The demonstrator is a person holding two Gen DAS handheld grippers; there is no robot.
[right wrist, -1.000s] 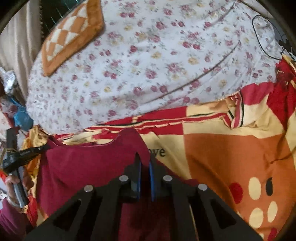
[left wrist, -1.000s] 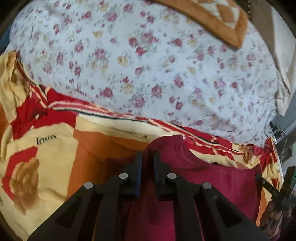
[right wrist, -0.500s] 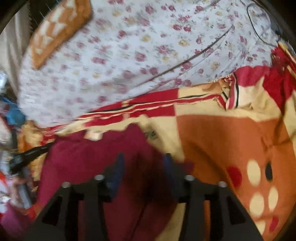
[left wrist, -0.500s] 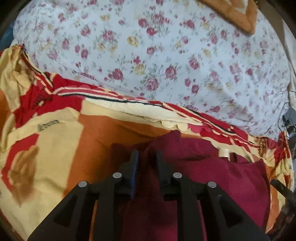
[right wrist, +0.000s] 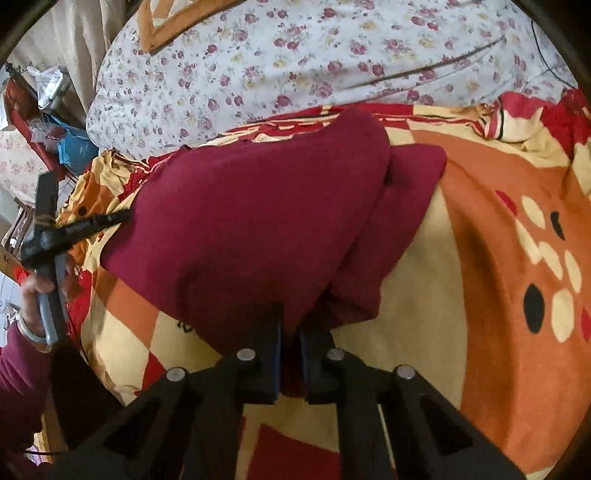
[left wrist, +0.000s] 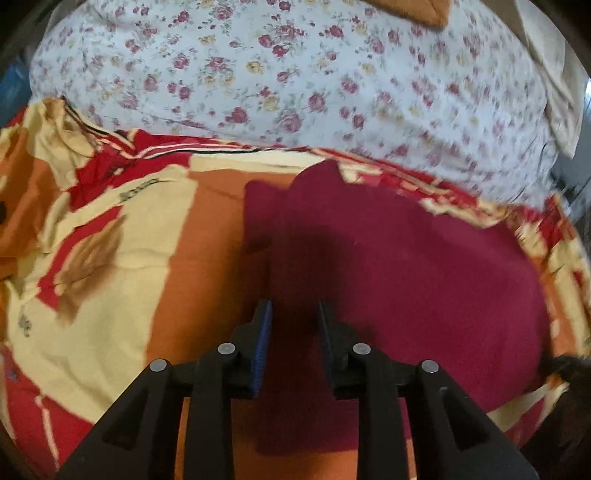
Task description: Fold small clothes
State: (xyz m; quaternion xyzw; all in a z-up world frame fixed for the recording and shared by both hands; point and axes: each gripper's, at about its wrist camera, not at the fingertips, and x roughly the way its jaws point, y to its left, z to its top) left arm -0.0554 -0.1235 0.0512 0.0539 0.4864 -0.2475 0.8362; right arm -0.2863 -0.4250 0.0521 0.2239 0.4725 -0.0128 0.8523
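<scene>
A maroon garment [left wrist: 399, 266] lies on a patterned orange, cream and red bedspread [left wrist: 110, 295]. In the left wrist view my left gripper [left wrist: 293, 314] is open, its blue-padded fingers apart above the garment's left part, holding nothing. In the right wrist view the garment [right wrist: 251, 221] lies folded over, with a lower layer sticking out at the right. My right gripper [right wrist: 290, 341] is shut on the garment's near edge. The left gripper's handle [right wrist: 48, 236] and the hand holding it show at the far left.
A white floral quilt [left wrist: 295, 74] lies bunched across the back of the bed. An orange-bordered cushion [right wrist: 166, 26] rests on it. Clutter and a blue bag [right wrist: 74, 144] stand beside the bed at the left in the right wrist view.
My left gripper has let go of the garment and opened. My right gripper opened briefly, then shut on the garment's near edge. Both pulled back, and the garment now lies folded over.
</scene>
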